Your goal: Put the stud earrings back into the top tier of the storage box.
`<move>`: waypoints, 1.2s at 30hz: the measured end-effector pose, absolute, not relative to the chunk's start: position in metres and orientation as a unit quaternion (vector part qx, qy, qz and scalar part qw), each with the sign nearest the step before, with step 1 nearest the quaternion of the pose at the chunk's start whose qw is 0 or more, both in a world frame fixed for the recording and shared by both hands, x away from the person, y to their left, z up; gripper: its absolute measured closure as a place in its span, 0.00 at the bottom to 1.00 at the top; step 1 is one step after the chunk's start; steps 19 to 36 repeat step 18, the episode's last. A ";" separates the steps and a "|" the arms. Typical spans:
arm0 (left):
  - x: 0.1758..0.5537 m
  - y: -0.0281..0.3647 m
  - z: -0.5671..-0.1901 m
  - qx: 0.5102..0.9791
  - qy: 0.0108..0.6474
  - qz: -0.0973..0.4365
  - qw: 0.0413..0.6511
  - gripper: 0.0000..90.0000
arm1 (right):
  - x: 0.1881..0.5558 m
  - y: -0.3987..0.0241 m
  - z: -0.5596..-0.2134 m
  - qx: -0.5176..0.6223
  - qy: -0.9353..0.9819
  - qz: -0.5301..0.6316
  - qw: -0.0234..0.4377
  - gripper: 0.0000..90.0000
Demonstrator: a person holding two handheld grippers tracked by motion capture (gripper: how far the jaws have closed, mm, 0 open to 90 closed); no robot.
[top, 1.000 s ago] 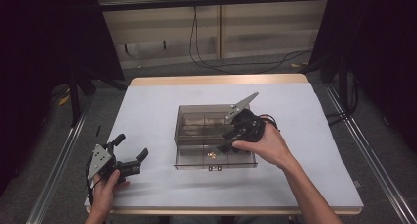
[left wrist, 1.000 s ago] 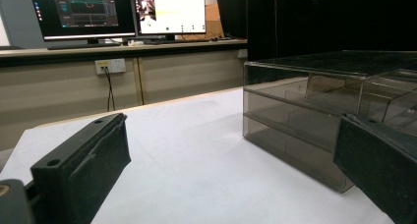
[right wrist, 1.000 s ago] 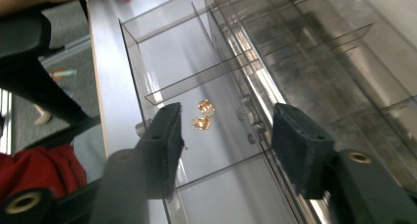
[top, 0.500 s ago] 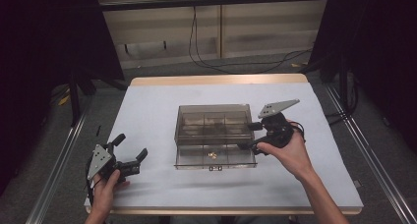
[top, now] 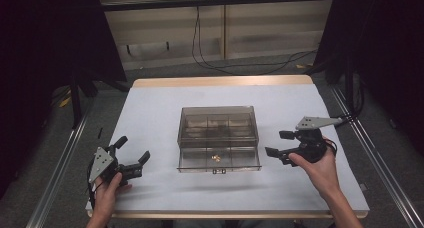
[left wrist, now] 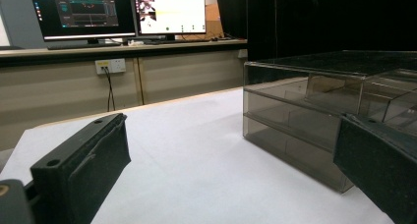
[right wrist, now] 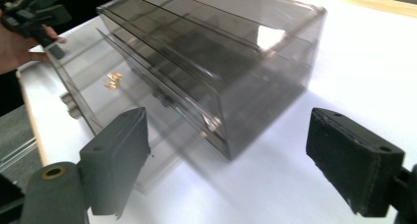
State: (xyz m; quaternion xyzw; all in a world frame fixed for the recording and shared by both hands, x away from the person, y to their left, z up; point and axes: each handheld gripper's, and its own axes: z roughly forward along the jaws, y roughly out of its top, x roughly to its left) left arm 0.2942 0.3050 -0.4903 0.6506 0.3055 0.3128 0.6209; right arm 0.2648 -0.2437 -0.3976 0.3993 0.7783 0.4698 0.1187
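A smoky clear plastic drawer box (top: 218, 133) stands at the middle of the white table (top: 155, 113). Its lower drawer (top: 220, 160) is pulled out toward the front, with small gold pieces (top: 216, 158) inside; the same gold pieces (right wrist: 112, 80) appear in the right gripper view. My right gripper (top: 280, 143) is open just right of the box, at the level of the drawer, holding nothing. My left gripper (top: 132, 155) is open near the table's front left corner, well apart from the box (left wrist: 334, 111), with nothing between its fingers.
Cables (top: 240, 63) trail on the floor behind the table. Metal rails (top: 60, 158) run along both sides. Monitors (left wrist: 118, 10) stand on a desk beyond the far edge in the left gripper view. Bare white surface surrounds the box.
My right gripper has moved off the top of the box, rightward and down to the table beside it. The left gripper has stayed put.
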 end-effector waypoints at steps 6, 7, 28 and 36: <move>0.294 0.305 -0.490 0.650 0.305 0.315 0.620 0.01 | 0.252 -0.264 -0.420 0.433 0.761 0.470 0.110 0.17; 0.294 0.305 -0.490 0.651 0.305 0.314 0.620 0.01 | 0.250 -0.267 -0.423 0.436 0.759 0.471 0.112 0.17; 0.294 0.305 -0.490 0.651 0.305 0.313 0.621 0.01 | 0.232 -0.289 -0.459 0.482 0.734 0.452 0.158 0.09; 0.294 0.305 -0.490 0.651 0.305 0.313 0.621 0.01 | 0.232 -0.289 -0.459 0.482 0.734 0.452 0.158 0.09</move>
